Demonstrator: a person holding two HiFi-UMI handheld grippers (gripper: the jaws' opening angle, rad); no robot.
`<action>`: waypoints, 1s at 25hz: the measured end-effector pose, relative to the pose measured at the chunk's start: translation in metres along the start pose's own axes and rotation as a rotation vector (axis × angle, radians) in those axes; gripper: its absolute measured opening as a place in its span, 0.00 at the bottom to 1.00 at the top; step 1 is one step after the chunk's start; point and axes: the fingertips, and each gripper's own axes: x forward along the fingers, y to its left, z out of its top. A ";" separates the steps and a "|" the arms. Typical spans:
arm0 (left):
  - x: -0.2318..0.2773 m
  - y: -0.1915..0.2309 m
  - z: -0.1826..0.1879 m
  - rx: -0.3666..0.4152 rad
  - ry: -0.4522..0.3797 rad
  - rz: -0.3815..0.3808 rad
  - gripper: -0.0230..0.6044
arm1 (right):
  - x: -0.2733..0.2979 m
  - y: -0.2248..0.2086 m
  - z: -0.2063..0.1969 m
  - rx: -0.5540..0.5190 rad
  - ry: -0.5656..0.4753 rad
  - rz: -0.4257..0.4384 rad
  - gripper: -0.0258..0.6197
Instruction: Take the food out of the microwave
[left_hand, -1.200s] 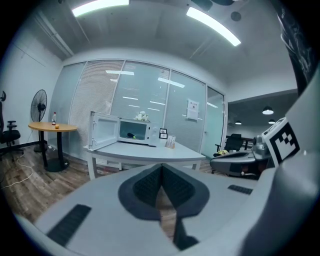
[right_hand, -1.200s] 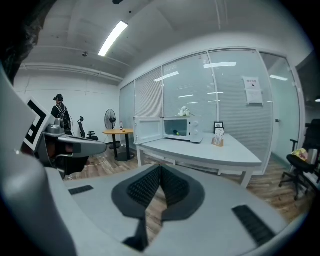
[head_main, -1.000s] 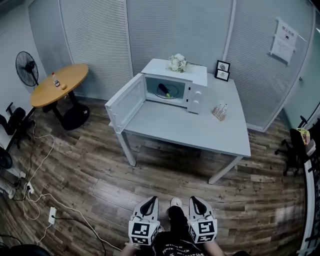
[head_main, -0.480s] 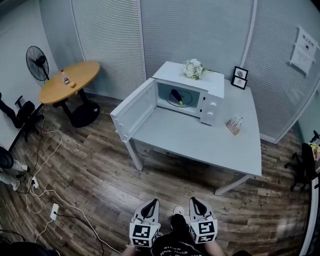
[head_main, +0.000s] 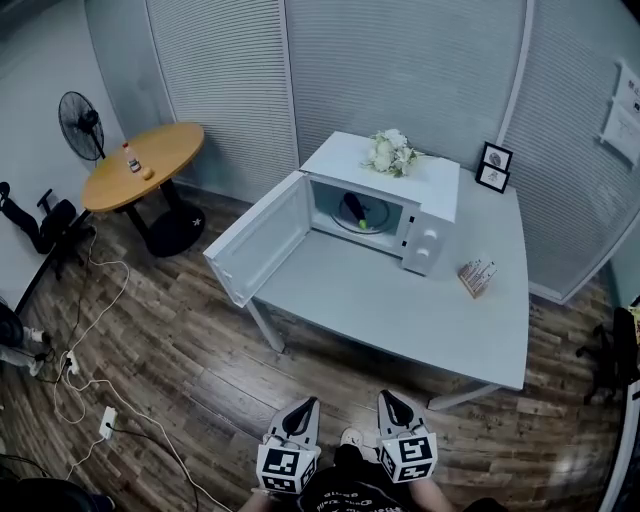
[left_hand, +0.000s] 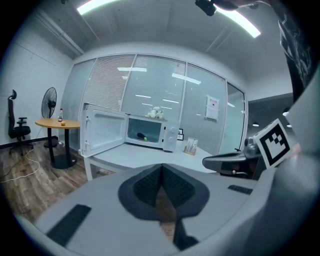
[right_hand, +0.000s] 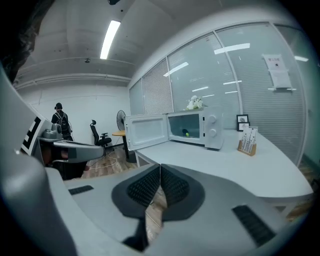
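The microwave (head_main: 432, 190) stands on the grey table (head_main: 400, 310) with its door (head_main: 262, 240) swung wide open to its left. The food (head_main: 355, 208), a dark piece with a yellow-green bit, lies inside the microwave. Both grippers are well short of the microwave, side by side and pointing toward it. The left gripper (head_main: 308, 403) has its jaws pressed together on nothing, and the right gripper (head_main: 385, 397) is closed and empty too. White flowers (head_main: 390, 152) lie on top of the microwave.

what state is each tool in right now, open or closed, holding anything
left tool: closed, holding nothing
right tool: closed, holding nothing
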 end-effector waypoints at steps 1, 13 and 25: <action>0.009 -0.002 0.000 0.002 0.005 0.002 0.05 | 0.005 -0.006 0.002 0.005 0.000 0.011 0.05; 0.089 -0.026 0.013 0.006 0.012 0.037 0.05 | 0.039 -0.085 0.020 -0.023 -0.011 0.038 0.05; 0.131 -0.012 0.022 0.028 0.024 -0.002 0.05 | 0.070 -0.102 0.019 0.004 0.014 -0.002 0.05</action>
